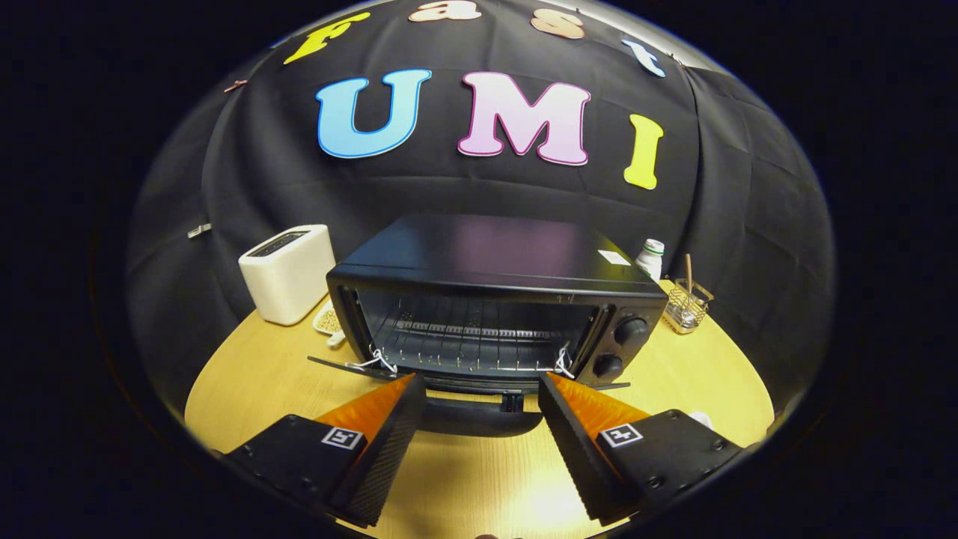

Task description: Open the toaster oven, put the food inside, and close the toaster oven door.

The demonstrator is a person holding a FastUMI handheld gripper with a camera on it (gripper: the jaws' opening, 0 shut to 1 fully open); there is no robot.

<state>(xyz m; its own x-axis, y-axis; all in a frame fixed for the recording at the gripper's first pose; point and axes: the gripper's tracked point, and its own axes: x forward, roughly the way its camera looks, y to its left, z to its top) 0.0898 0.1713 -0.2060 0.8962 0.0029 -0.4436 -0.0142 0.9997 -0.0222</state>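
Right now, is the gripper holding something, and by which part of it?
Nothing is held. The gripper has its jaws open and apart, with only the handle of the open toaster oven door between them, touched by neither.

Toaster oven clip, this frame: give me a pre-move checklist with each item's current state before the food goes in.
1. Toaster oven door open: ok, folded down flat.
2. Wire rack free to take food: ok, nothing lies on it.
3. Claw holding food: not ok, fingers spread with nothing between them.
4. Food located: cannot tell; a small dish sits beside the white toaster, contents unclear.
5. Claw lined up with the opening: ok, door handle lies between the fingers.
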